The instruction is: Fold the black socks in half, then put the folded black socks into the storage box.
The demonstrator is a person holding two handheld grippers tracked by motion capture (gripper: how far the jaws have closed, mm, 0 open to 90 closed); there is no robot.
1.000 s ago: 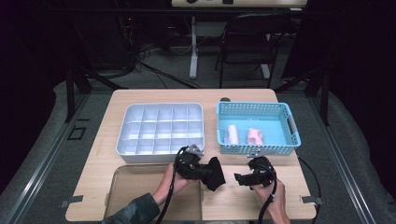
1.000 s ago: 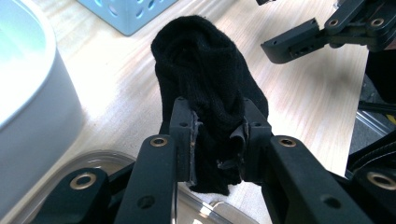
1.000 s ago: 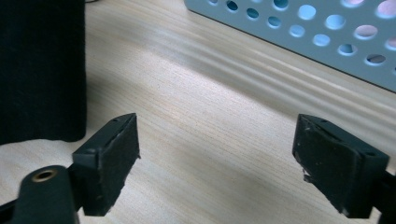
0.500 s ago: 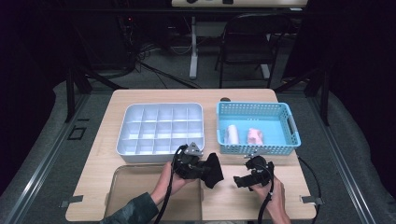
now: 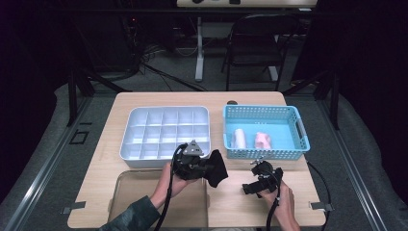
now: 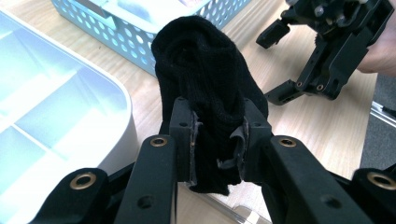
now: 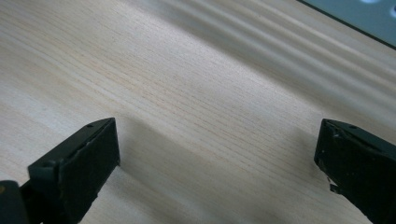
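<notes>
A rolled black sock [image 6: 201, 70] is clamped between the pads of my left gripper [image 6: 217, 133], which is shut on it. In the high view this gripper [image 5: 211, 168] holds the sock [image 5: 219, 169] just above the table, in front of the white tray and left of the basket's near corner. My right gripper [image 5: 248, 188] hovers low at the front right. Its jaws have just been opening and stand wide apart over bare wood [image 7: 217, 154], with nothing between them. The left gripper view has it at the upper right [image 6: 276, 65].
A white compartment tray [image 5: 163, 109] sits at mid-left. A blue perforated basket [image 5: 303, 139] at the right holds a pale roll [image 5: 239, 138] and a pink roll [image 5: 262, 140]. A clear shallow tray [image 5: 144, 202] lies at the front edge. A folding chair [image 5: 255, 43] stands behind the table.
The left hand has lifted the black sock a little. The right gripper's jaws have spread wider; that hand has stayed in place.
</notes>
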